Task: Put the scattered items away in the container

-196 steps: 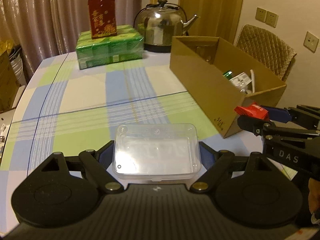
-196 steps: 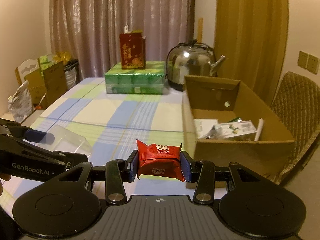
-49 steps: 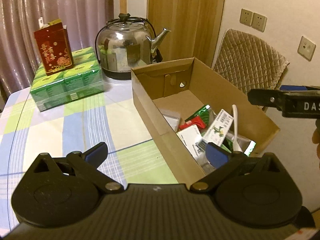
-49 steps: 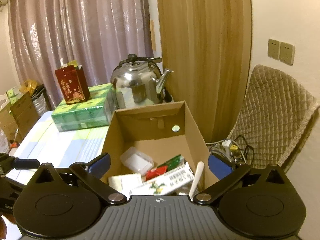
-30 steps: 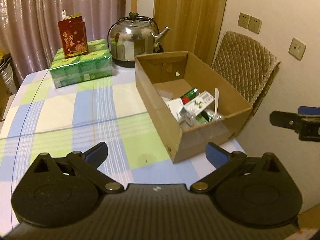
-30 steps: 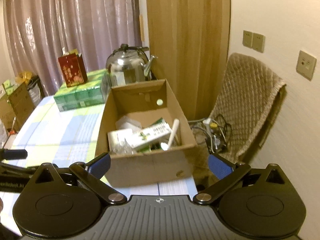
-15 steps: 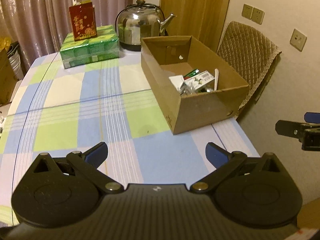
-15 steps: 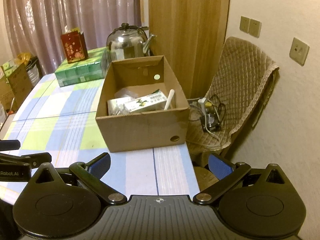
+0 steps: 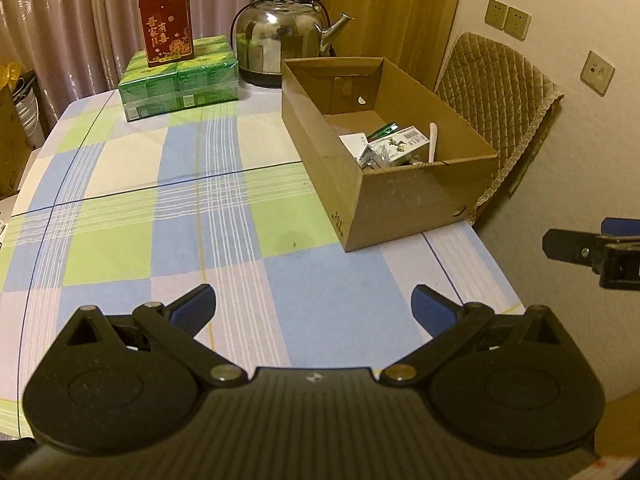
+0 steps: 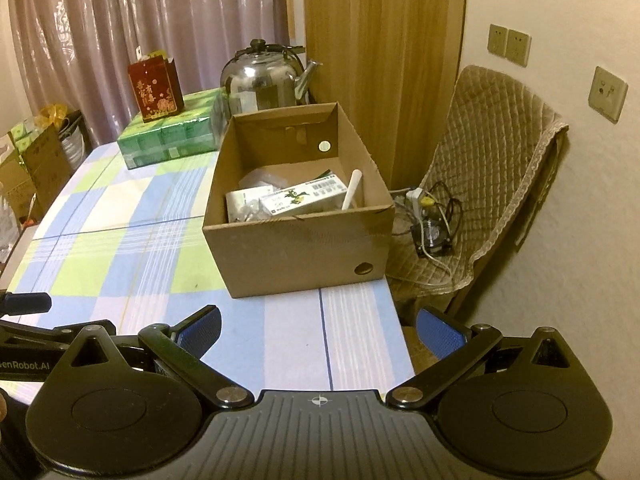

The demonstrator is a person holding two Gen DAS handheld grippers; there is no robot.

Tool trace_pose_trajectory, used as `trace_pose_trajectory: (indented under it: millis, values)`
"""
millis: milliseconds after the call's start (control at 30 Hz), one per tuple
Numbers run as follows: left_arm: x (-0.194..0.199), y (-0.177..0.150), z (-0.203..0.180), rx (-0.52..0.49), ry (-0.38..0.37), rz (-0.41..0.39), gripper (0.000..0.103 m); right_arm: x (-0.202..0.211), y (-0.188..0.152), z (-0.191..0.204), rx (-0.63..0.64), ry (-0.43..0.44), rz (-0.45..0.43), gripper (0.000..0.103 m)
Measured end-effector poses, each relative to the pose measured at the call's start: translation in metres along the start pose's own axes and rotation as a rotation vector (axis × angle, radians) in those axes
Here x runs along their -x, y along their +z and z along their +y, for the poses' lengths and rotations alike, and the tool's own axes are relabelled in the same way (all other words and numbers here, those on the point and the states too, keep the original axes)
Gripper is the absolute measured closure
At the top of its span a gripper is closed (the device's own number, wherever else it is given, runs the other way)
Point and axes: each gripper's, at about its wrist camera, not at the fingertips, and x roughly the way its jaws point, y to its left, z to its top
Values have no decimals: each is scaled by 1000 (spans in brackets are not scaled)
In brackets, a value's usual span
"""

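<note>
Checked-cloth surface [image 9: 120, 208] in a curtained room, wall and chair [image 10: 492, 168] at right. Left gripper [image 9: 314, 308]: jaws wide apart, nothing held, over the near edge. Right gripper [image 10: 318, 330]: jaws also wide apart, empty, near edge further right, partly past the surface's corner. Box [image 10: 300, 240] sits ahead of both, far-right on the surface, long axis running near to far; right gripper looks the nearer one, almost straight in front of its short near wall. Inside: packet [image 10: 304, 200], white stick [image 10: 351, 190] leaning on the near-right corner, more wrappers underneath, hard to make out. No loose items on the open cloth that I can see; task looks about done. Kettle [image 9: 280, 40], green packs [image 9: 180, 76] and red bag [image 9: 166, 28] stand far back, probably not part of it. Near strip of surface is hidden behind both gripper bodies, so can't rule out something there.
</note>
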Motion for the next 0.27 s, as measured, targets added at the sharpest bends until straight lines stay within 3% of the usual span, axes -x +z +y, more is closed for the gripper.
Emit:
trace_pose_trajectory:
  millis: [267]
  values:
    - [0,2,3,9,7,-15,1,-3,-2,3,9,1,5,2]
